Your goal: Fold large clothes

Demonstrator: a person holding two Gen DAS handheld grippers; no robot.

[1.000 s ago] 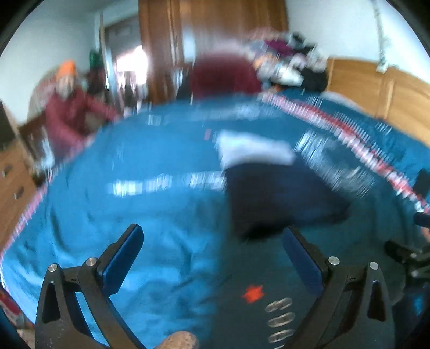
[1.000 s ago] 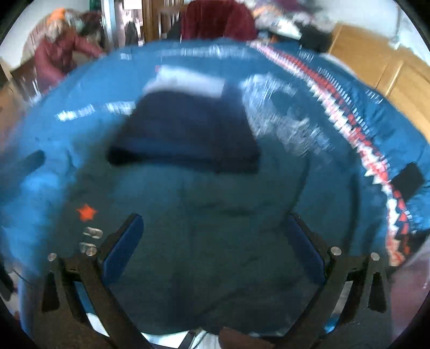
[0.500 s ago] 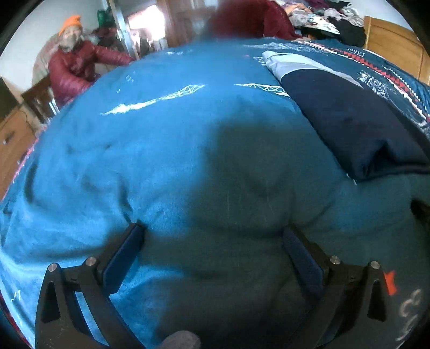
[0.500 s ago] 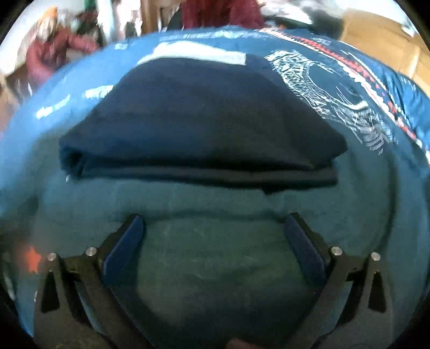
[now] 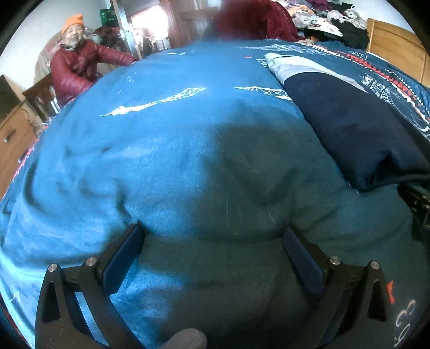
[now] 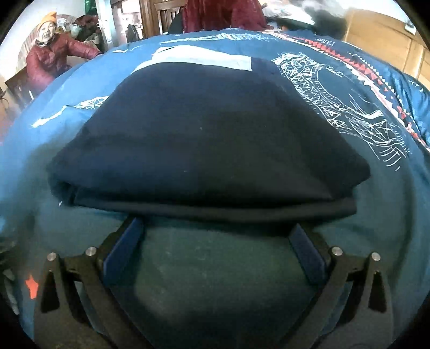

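Note:
A folded dark navy garment [image 6: 209, 145] with a pale grey band at its far end lies on the blue bedspread [image 6: 215, 268]. My right gripper [image 6: 215, 228] is open, low on the bed, its fingertips right at the garment's near folded edge. In the left wrist view the same garment [image 5: 349, 128] lies to the right. My left gripper [image 5: 212, 233] is open over bare bedspread [image 5: 161, 161], to the left of the garment, holding nothing.
A person in a red jacket and orange hat [image 5: 78, 64] sits beyond the bed's far left side. A heap of clothes [image 5: 322, 18] lies at the far end. A wooden headboard [image 5: 395, 45] stands at right, a wooden dresser [image 5: 13, 134] at left.
Both grippers have dropped low onto the bed and moved forward. The right one has closed in on the garment's near edge; the left one has shifted left of it. Both stayed open.

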